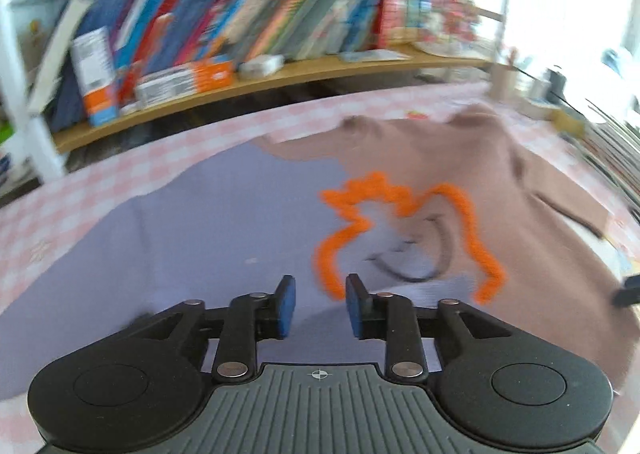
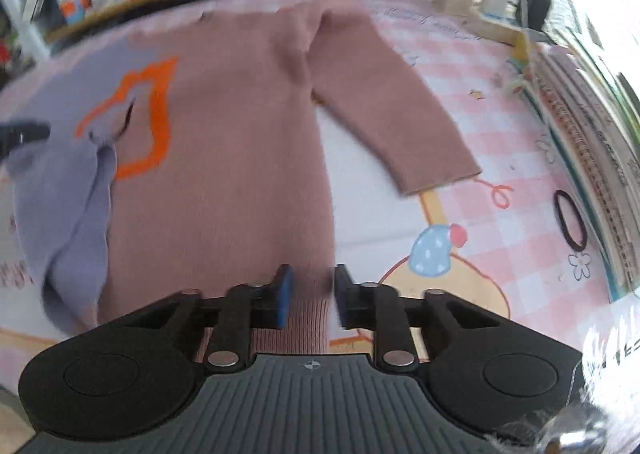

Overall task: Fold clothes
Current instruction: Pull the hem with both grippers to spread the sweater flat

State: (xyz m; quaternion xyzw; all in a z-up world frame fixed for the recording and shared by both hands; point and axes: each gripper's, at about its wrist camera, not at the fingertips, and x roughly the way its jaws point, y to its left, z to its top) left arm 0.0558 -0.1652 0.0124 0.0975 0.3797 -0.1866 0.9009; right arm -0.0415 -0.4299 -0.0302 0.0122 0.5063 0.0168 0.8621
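A sweater, half lilac (image 1: 192, 238) and half dusty pink (image 2: 240, 142), with an orange outline figure (image 1: 400, 222), lies on a pink checked tablecloth (image 2: 500, 134). In the right wrist view its lilac sleeve (image 2: 72, 190) is folded over the body and its pink sleeve (image 2: 392, 110) lies spread to the right. My left gripper (image 1: 320, 302) is open and empty above the lilac half. My right gripper (image 2: 310, 294) is open and empty over the ribbed hem (image 2: 304, 326). The left gripper's tip also shows in the right wrist view (image 2: 24, 134).
A wooden shelf of books (image 1: 224, 26) runs along the far side of the table. A black hair tie (image 2: 570, 220) lies on the cloth at right, beside stacked notebooks (image 2: 588, 134). A black charger with cable (image 2: 536, 2) stands at the far right.
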